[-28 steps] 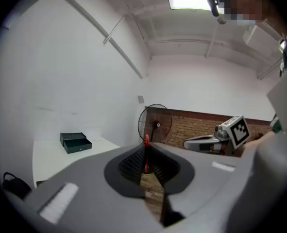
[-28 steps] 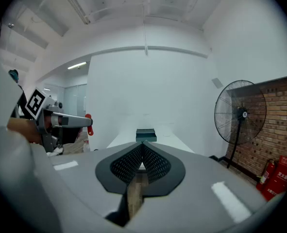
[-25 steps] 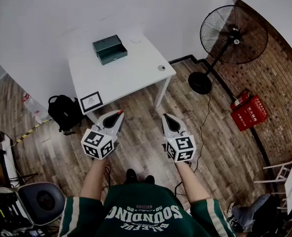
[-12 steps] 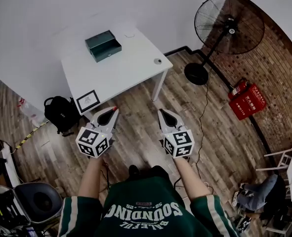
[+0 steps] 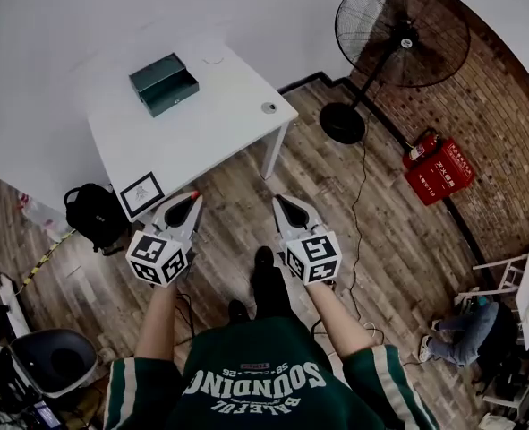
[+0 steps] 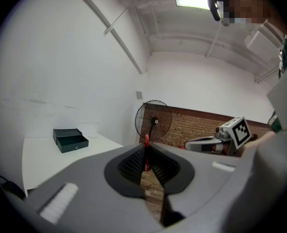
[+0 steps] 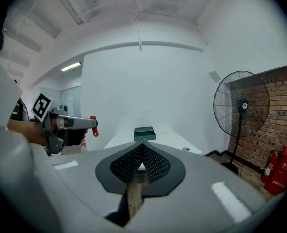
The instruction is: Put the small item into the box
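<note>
- Left gripper point(image 5: 192, 196) jaws are pinched on a thin red item point(image 6: 145, 149); right gripper point(image 5: 278, 202) is closed on nothing.
- We'd hold that pinch firm and walk in first: the box point(image 5: 163, 82) looks open, at the table's point(image 5: 201, 146) far edge, well apart from us.
- Open floor ahead; bag point(image 5: 94, 215) left, fan point(image 5: 398, 38) right.

— What stands by the brick wall point(image 5: 506, 133)?
— A black fan point(image 5: 403, 32), and red extinguishers point(image 5: 439, 168) on the wood floor point(image 5: 380, 231).
— And by the worktop point(image 5: 210, 124)?
— A black backpack point(image 5: 92, 215) beside it; a framed card point(image 5: 141, 195) on its corner.
</note>
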Motion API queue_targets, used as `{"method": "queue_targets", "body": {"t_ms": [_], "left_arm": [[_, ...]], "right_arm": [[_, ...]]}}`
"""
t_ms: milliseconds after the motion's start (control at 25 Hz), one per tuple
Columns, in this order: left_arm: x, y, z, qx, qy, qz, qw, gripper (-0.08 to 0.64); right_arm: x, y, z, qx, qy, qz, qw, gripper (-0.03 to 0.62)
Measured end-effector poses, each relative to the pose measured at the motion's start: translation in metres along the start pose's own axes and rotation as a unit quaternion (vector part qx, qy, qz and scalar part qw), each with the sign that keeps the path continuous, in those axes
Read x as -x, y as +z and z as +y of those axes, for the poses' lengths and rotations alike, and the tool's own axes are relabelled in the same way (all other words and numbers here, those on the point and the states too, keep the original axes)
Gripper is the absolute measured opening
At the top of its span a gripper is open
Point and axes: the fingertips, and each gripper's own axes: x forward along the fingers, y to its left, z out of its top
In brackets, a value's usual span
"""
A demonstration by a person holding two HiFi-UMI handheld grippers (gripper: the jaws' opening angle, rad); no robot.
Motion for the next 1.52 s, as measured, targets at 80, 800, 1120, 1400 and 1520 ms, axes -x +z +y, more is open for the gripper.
{"method": "queue_targets", "body": {"t_ms": [80,800,1120,1400,1520], "left_arm": [[-0.014,0.001,0.005,0.0,0.002,0.002,1.0,0.062],[-0.157,0.061,0.115,0.013,0.091,-0.01,0.9957,0.063],[-0.181,0.06,0.167,0.029,0.123,-0.004,0.9919,0.062],[-0.215,0.068,0.243,0.035,0.135,-0.005,0.9902,0.063],[-0.228,0.075,0.28,0.039,0.14,-0.007,0.9894,0.061]], "right_arm": [[-0.013,0.003,-0.011,0.0,0.005,-0.001,1.0,0.002],[-0.191,0.064,-0.109,0.021,0.109,0.008,0.994,0.002],[-0.256,0.072,-0.118,0.021,0.142,0.014,0.989,0.002],[-0.342,0.084,-0.115,0.029,0.161,0.018,0.986,0.002],[-0.385,0.093,-0.111,0.032,0.169,0.02,0.985,0.002]]}}
